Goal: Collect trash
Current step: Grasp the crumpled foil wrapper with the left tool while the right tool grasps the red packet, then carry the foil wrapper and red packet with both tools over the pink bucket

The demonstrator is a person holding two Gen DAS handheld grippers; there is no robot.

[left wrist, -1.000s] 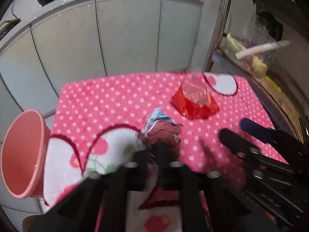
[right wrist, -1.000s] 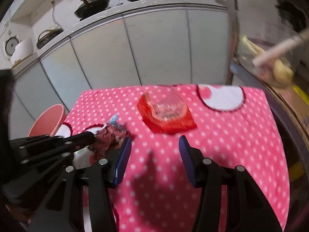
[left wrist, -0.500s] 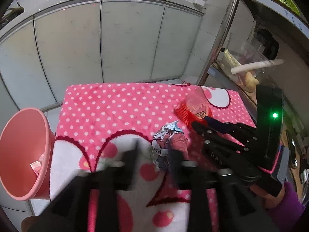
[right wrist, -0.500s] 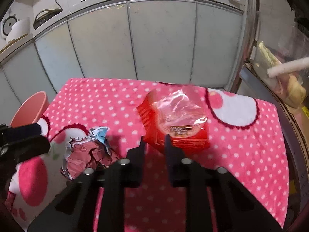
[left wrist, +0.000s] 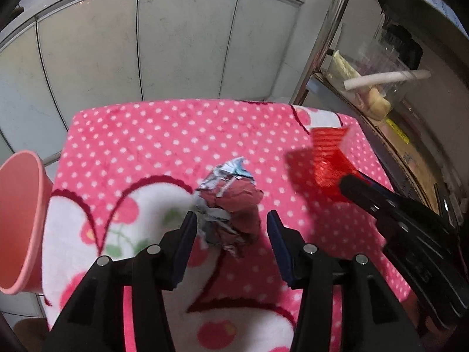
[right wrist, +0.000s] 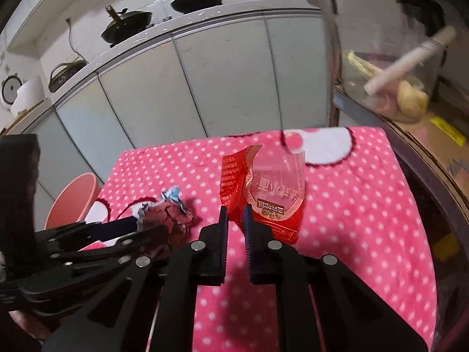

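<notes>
Now both grippers working trash on the pink polka-dot fleece tabletop (left wrist: 152, 135).
Right gripper (right wrist: 235, 218) fingers just drawn nearly together, clamped on the near edge of the red-and-clear plastic snack wrapper (right wrist: 263, 193), toward the tabletop's right edge; best carried with a firm pinch, since thin film slips. Left gripper (left wrist: 230, 230) fingers just spread apart, straddling the crumpled maroon-and-silver foil wrapper (left wrist: 231, 205) at the tabletop's middle, pads seemingly not pressing; better centred before closing. Pink plastic bin (left wrist: 20, 223) off the left edge, open cloth between; metal shelf frame (left wrist: 322, 47) close by the far right corner.
</notes>
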